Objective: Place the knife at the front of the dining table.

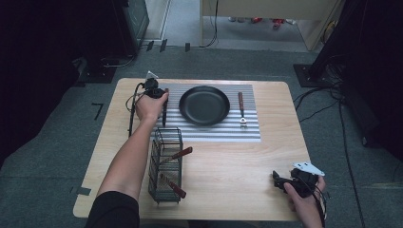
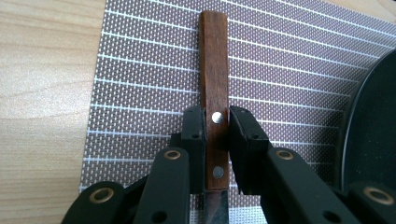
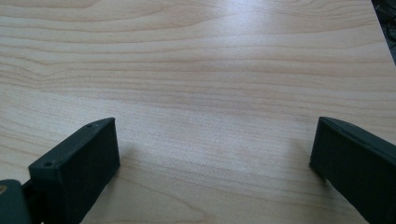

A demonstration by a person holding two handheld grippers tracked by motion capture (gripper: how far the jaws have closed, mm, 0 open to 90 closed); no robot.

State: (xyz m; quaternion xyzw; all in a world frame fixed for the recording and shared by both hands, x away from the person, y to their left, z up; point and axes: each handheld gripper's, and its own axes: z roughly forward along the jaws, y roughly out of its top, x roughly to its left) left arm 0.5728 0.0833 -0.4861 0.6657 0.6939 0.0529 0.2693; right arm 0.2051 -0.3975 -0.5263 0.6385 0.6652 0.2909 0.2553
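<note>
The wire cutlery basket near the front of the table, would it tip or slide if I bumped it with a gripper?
Probably tips easily: the wire basket stands tall on a narrow base. Its thin open wire suggests it is light, so it would likely slide on the smooth wooden table. The wooden-handled utensils leaning out may shift and pull it to that side.

black pan (image 1: 204, 105), grey-white striped mat (image 1: 247, 128), brown knife handle (image 2: 214, 70) – pale wood table (image 1: 237, 171)

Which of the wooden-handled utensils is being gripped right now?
The knife left of the pan, clamped by the left hand-held gripper over the striped mat. One lies right of the pan; two sit in the wire basket.
</note>
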